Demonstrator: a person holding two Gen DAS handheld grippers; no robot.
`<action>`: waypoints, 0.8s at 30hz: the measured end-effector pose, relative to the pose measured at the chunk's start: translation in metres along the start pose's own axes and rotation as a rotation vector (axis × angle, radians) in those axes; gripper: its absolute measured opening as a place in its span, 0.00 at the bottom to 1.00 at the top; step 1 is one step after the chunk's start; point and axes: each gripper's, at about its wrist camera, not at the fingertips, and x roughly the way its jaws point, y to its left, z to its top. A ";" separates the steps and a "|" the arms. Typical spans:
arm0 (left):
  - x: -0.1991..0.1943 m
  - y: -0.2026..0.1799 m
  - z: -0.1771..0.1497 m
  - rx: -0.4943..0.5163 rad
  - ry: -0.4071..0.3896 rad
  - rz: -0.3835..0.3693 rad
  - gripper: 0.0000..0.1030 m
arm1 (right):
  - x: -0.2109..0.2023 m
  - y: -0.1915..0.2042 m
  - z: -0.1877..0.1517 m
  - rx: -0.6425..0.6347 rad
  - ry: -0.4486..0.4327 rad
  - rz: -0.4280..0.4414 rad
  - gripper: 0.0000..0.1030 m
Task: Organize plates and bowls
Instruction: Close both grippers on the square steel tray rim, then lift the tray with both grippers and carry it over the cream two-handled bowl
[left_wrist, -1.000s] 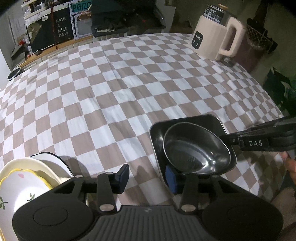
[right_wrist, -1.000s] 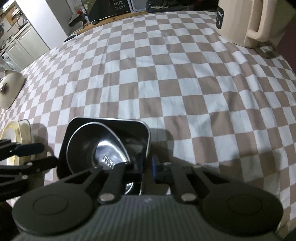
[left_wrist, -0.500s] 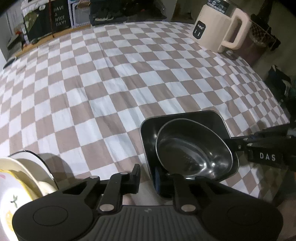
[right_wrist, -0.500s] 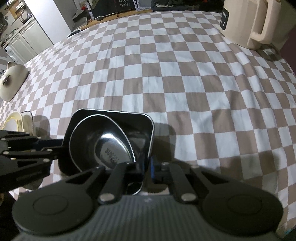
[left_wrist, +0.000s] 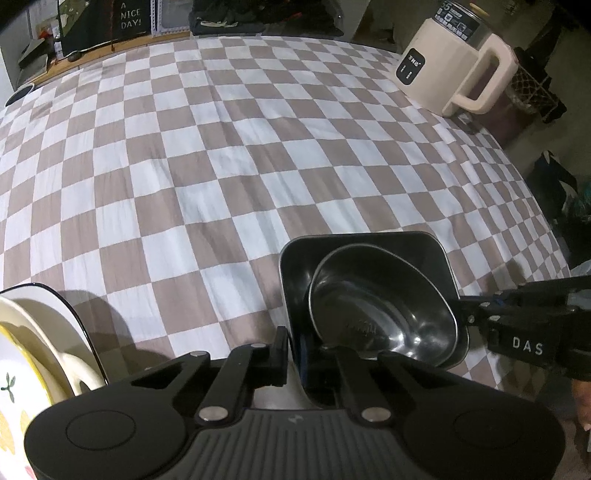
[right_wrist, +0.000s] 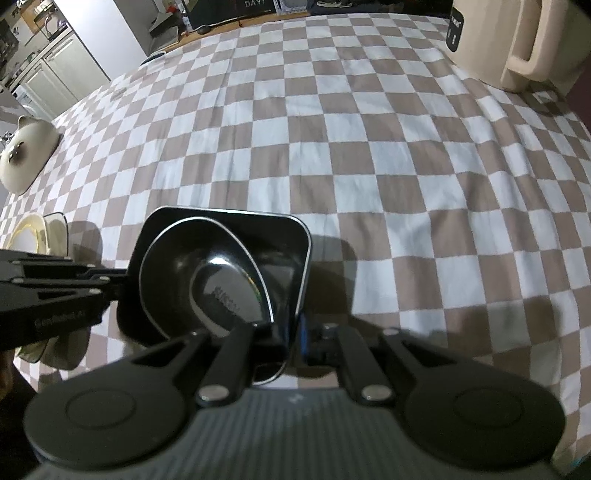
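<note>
Nesting inside the square black dish, the oval steel bowl leans with its far rim up on the dish wall, so the pair sits loosely rather than locked together. Both rest on the checkered tablecloth near its front edge. The dish looks thin-walled, stiff and glossy, probably light but slick; the bowl's polished metal would likely slide or clatter if the dish were tipped.

The left gripper is clenched on the dish's near wall, one finger outside and the blue pad inside. The right gripper is likewise clamped on the opposite wall, its jaws straddling the rim. Two opposed rim grips seem the sensible hold: the walls are upright enough to pinch, and keeping the dish level should keep the bowl from shifting.

Off to the left stands a stack of cream plates, fragile ware to steer clear of. A cream kettle sits well apart at the far right corner
</note>
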 end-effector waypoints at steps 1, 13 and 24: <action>0.000 0.000 -0.001 -0.004 0.001 -0.002 0.06 | -0.001 0.000 0.000 0.005 -0.008 0.001 0.07; -0.019 0.003 0.003 -0.055 -0.097 -0.056 0.06 | -0.026 -0.008 0.002 0.064 -0.159 0.017 0.05; -0.069 0.025 0.001 -0.163 -0.310 -0.127 0.06 | -0.057 -0.006 0.006 0.085 -0.333 0.099 0.05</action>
